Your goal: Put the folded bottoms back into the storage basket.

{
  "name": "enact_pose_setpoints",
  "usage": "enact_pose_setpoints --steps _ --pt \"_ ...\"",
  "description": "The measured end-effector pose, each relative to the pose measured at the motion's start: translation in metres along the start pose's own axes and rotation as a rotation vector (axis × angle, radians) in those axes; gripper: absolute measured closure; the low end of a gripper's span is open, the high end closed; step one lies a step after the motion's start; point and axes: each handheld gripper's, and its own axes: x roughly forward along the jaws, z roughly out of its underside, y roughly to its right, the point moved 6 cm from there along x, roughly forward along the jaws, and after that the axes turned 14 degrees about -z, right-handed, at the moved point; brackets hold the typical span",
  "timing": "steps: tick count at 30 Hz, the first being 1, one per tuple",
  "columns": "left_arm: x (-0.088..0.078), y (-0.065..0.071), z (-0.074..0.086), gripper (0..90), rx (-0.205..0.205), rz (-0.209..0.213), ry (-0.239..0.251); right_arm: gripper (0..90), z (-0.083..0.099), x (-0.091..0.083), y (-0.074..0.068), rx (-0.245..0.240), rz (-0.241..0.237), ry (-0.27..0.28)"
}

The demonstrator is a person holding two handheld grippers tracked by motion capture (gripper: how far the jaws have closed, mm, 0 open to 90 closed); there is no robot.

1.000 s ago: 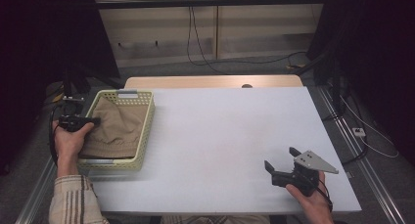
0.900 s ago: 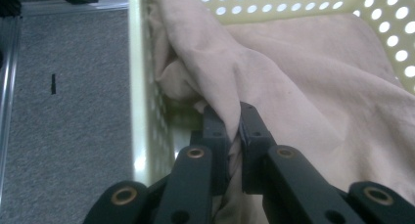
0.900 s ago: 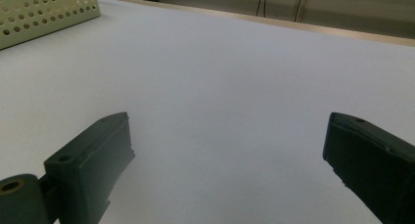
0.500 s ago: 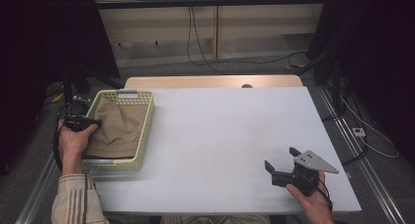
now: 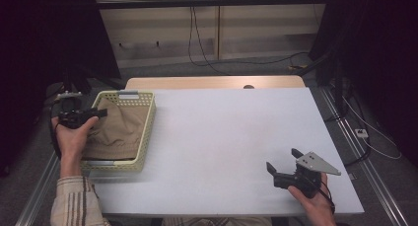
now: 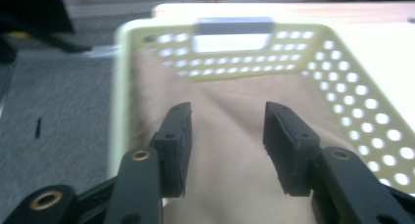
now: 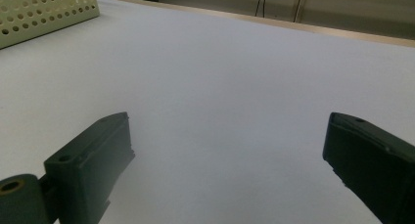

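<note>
While your left claw (image 6: pixel 227 136), jaws just parted, hovers over the tan cloth (image 6: pixel 235 121) in the basket (image 5: pixel 148 118), pinch next. Your right claw (image 5: pixel 285 168) rests spread on the worktop (image 5: pixel 222 132).

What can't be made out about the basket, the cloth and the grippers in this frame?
- Tan cloth: its near-left part is hidden by the left hand in the high view; garment type unclear.
- Basket: near end cut off by the bottom edge in the left gripper view, which is blurred.
- Right gripper: jaw tips cut off by the frame edges in its own view.
</note>
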Motion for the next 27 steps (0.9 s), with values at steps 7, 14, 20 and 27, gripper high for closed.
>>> enact_pose_setpoints --steps 7,14,20,27 --pt "0.036 0.007 0.015 62.1 0.072 -0.096 -0.141 4.2 0.0 -0.001 0.0 0.001 -0.003 0.002" --pt "0.043 -0.004 0.031 76.5 0.073 -0.152 -0.242 4.3 0.0 0.0 0.0 -0.002 -0.002 0.001" --pt "0.051 -0.006 0.039 81.3 0.046 -0.178 -0.318 4.3 0.001 0.0 0.0 0.005 -0.004 0.0" --pt "0.058 -0.002 0.047 81.6 0.118 -0.177 -0.394 4.4 0.0 0.0 0.0 0.0 0.0 0.0"
